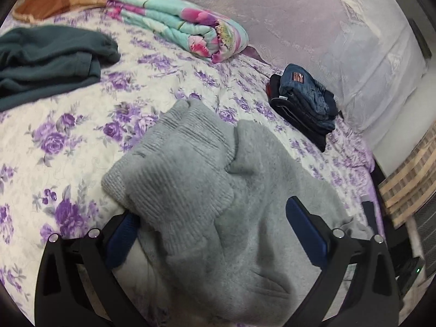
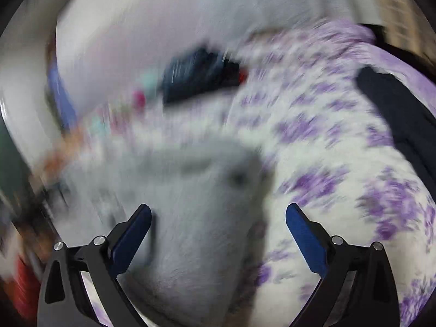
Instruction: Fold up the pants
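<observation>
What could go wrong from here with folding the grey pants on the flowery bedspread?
1. Both the left gripper and the right gripper stand open around the grey ribbed-cuff knit pants, so nothing pins the cloth; the fold may slump.
2. The right wrist view is heavily blurred, suggesting fast motion; a grab could miss the edge.
3. The cuffs lie bunched, so creases may set in.

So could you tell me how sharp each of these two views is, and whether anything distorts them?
Left wrist view: sharp, the grey pants and floral bedspread crisp, with fisheye bending at the edges. Right wrist view: heavy motion blur smears the pants and bedspread; only the right gripper looks sharp.
</observation>
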`<action>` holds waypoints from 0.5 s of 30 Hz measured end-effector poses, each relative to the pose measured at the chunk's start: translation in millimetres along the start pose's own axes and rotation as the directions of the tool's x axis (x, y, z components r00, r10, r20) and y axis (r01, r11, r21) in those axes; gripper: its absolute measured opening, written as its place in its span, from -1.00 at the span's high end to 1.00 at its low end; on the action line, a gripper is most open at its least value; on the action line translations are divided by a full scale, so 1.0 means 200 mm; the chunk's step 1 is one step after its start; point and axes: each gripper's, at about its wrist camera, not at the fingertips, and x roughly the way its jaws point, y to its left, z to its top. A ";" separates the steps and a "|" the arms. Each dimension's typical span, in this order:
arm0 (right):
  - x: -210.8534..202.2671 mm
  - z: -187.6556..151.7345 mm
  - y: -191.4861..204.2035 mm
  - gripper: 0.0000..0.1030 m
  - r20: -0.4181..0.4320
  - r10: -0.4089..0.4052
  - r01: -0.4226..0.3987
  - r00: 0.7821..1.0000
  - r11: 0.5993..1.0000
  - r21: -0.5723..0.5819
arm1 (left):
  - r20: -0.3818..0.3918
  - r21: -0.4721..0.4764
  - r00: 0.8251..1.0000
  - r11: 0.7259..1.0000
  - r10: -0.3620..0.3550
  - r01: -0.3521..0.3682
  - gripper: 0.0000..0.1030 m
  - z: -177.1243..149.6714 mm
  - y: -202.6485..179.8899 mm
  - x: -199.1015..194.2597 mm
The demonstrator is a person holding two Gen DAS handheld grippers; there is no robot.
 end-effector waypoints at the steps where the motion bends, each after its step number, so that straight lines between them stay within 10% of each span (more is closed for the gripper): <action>1: 0.06 0.00 0.06 -0.93 -0.062 -0.050 0.046 0.997 0.997 -0.065 | 0.006 0.017 1.000 1.000 0.013 -0.013 -0.89 -0.01 -0.01 0.00; 7: -0.02 -0.02 0.09 -0.93 0.020 -0.097 0.098 0.995 0.992 -0.075 | 0.022 -0.022 1.000 1.000 0.006 -0.005 -0.06 0.02 0.04 -0.05; 10: -0.12 -0.04 -0.01 -0.93 0.109 -0.122 0.118 0.987 0.992 0.041 | 0.050 0.032 0.999 0.999 0.007 -0.009 0.10 0.03 -0.01 -0.12; 15: -0.01 0.00 0.03 -0.93 -0.019 -0.007 0.007 1.000 1.000 -0.027 | 0.190 0.200 0.980 0.976 0.052 -0.091 0.17 0.02 -0.28 -0.28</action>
